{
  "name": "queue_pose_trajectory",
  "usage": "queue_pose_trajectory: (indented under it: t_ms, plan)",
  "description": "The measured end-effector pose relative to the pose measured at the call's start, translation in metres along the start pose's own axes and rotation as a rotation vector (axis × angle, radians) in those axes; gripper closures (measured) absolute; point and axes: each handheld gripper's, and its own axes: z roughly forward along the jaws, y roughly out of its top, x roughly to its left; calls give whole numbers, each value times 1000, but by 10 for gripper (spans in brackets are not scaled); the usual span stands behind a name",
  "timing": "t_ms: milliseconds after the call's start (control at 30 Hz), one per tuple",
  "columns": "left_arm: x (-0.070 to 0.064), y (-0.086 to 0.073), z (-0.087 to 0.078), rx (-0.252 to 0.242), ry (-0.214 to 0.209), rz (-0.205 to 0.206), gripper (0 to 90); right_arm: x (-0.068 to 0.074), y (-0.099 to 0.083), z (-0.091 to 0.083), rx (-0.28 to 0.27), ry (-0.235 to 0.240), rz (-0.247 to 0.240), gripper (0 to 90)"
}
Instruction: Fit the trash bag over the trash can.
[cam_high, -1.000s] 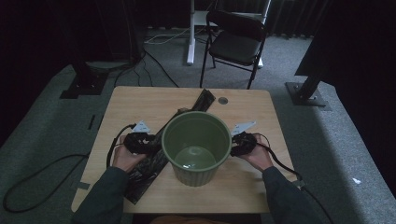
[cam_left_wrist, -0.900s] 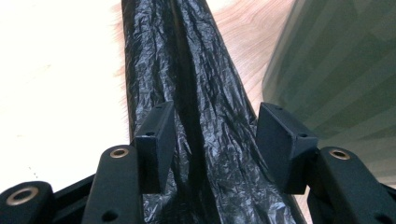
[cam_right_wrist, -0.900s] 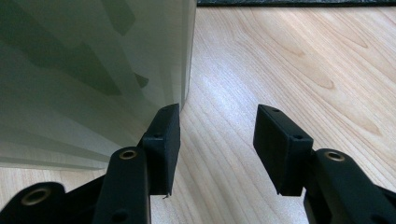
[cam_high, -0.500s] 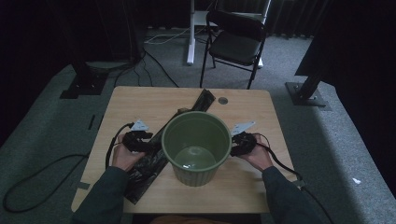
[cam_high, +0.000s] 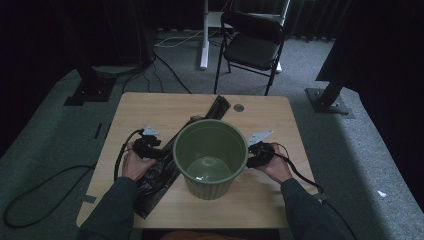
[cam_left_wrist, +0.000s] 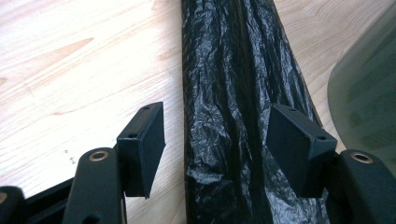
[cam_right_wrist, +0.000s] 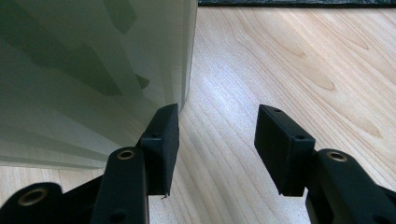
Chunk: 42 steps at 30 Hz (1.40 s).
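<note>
A green ribbed bin stands upright and empty in the middle of the wooden table. A long folded black plastic bag lies diagonally on the table, passing behind the bin. My left gripper is left of the bin, low over the bag, open with one jaw on each side of the folded strip. My right gripper rests at the bin's right side, open; its left pad sits beside the bin's wall, bare wood between the jaws.
A black folding chair stands beyond the table's far edge. A small round grommet sits in the tabletop near the back. Cables trail from both grippers over the table edges. Grey carpet surrounds the table.
</note>
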Motion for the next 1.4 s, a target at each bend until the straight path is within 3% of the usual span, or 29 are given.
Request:
queue_pose_trajectory:
  t_ms: [433,667,900,1167,1233,1267,1300,1400]
  plan:
    - [1,2,17,48,-35,-9,369,2,-1,0,4,1,-14,489]
    - [-6,-2,32,118,-39,39,379,2,-1,0,7,5,-15,488]
    - [-9,-1,34,107,-18,56,412,2,-1,1,12,6,-15,488]
    - [-10,-2,32,113,10,97,575,3,-1,0,12,4,-18,488]
    - [-10,-1,31,119,-2,103,673,3,-1,0,12,4,-19,488]
    - [-11,-1,31,124,-19,110,768,3,-1,0,13,4,-19,488]
    - [-13,0,30,136,-30,139,847,3,-1,0,13,4,-20,488]
    - [-17,1,30,155,-52,162,891,2,-3,-1,10,6,-10,490]
